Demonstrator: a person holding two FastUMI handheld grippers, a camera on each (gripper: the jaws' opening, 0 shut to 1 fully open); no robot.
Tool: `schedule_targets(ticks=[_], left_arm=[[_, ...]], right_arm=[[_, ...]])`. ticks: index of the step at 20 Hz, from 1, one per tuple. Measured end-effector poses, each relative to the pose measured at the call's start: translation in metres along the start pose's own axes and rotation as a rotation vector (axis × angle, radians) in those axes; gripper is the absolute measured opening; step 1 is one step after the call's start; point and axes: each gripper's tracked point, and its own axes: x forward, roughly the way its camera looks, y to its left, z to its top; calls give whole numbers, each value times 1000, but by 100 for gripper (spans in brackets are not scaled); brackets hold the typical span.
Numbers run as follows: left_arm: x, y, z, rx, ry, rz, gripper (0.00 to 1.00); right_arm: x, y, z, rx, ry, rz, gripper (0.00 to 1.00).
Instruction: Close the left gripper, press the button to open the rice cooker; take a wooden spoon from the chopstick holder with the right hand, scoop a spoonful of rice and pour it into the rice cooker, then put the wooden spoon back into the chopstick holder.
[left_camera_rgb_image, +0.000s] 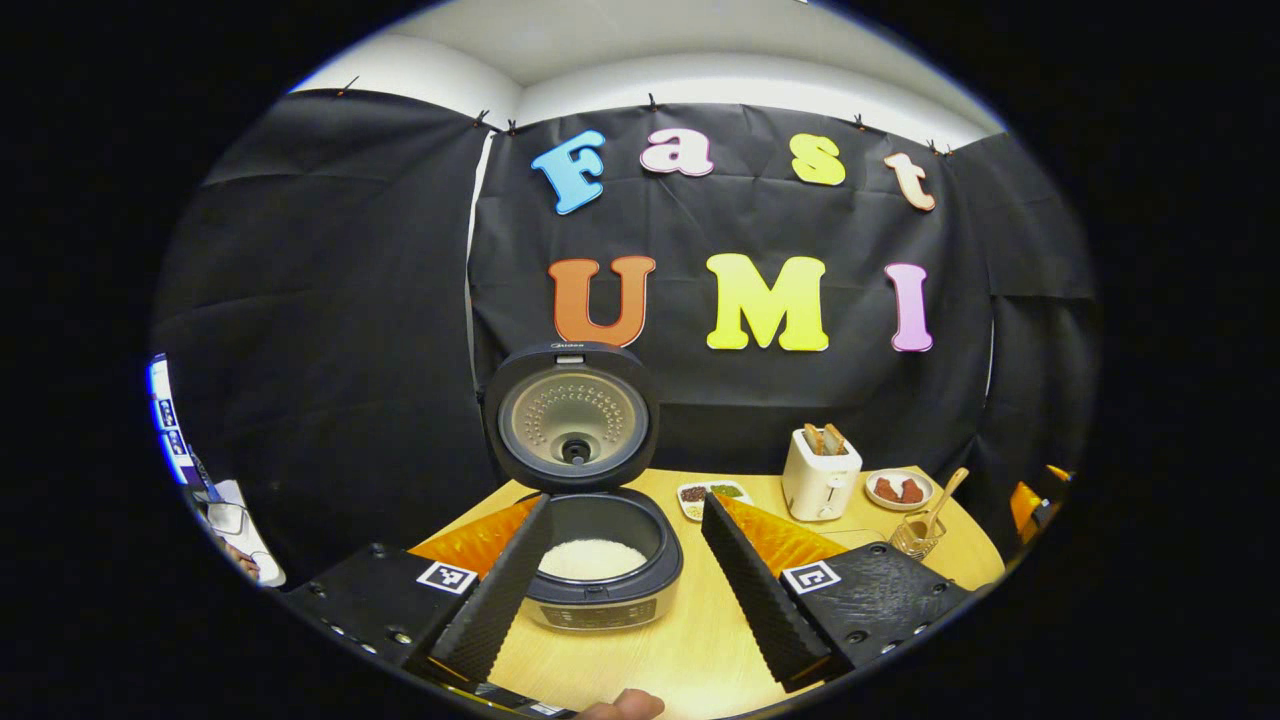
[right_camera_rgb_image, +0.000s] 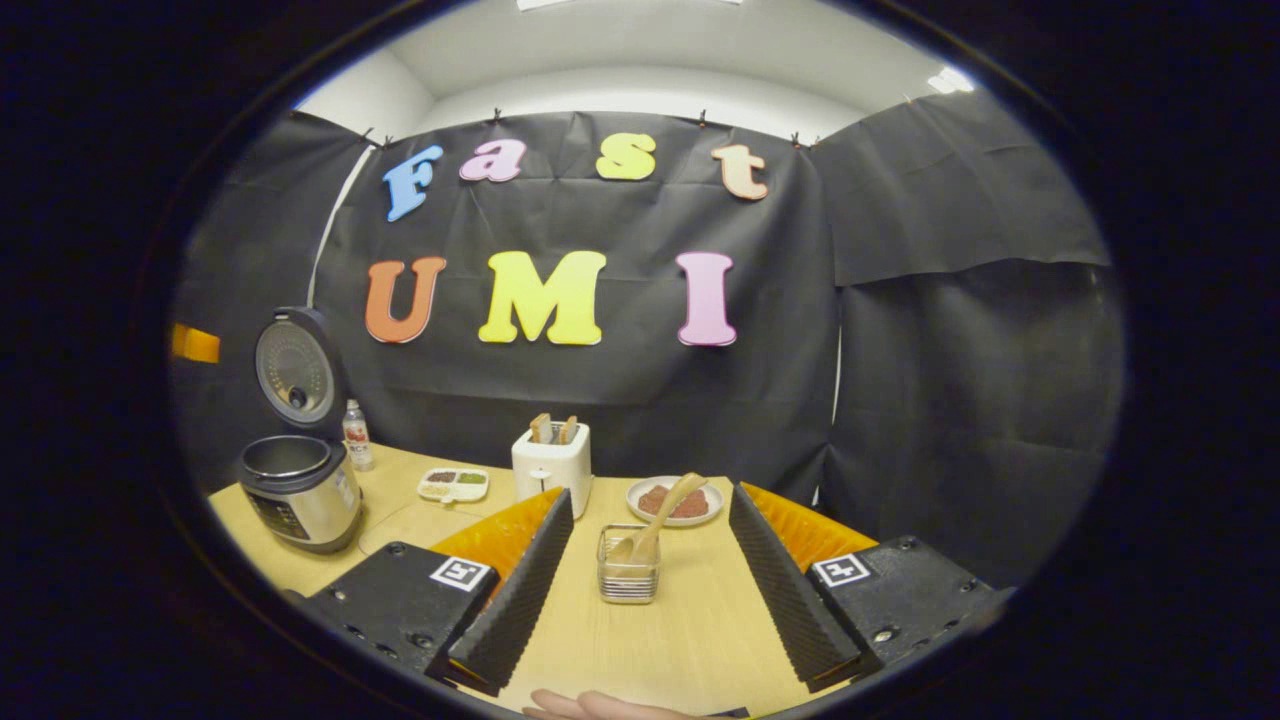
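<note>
Rice cooker (left_camera_rgb_image: 600, 560) sits lid-up with white rice in the pot, right between the spread-apart fingers of the left gripper (left_camera_rgb_image: 625, 590), which holds nothing. There's small writing on the lid edge, too tiny to read. Over to the cooker's right, the chopstick holder (right_camera_rgb_image: 628, 575) has the wooden spoon (right_camera_rgb_image: 660, 515) leaning in it, between the right gripper (right_camera_rgb_image: 650, 600) fingers, also wide apart and gripping nothing.
</note>
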Motion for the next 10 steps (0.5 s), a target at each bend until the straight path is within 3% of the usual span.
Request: schedule_targets(ticks=[1,2,4,8,10], left_arm=[[-8,-3,-3,-8,-5,-9,95],[-15,-6,-6,-9,-17,-16,95],[-28,-14,-8,4,-42,-29,95],[-54,-20,-15,27,-101,-39,95],[-66,-19,-18,28,-126,-24,95]], right_arm=[[11,0,-2,4,5,2,100],[22,-1,-6,14,19,4,94],[45,0,-20,31,56,9,100],[98,-5,-46,55,108,3,100],[123,-6,-58,71,126,16,94]])
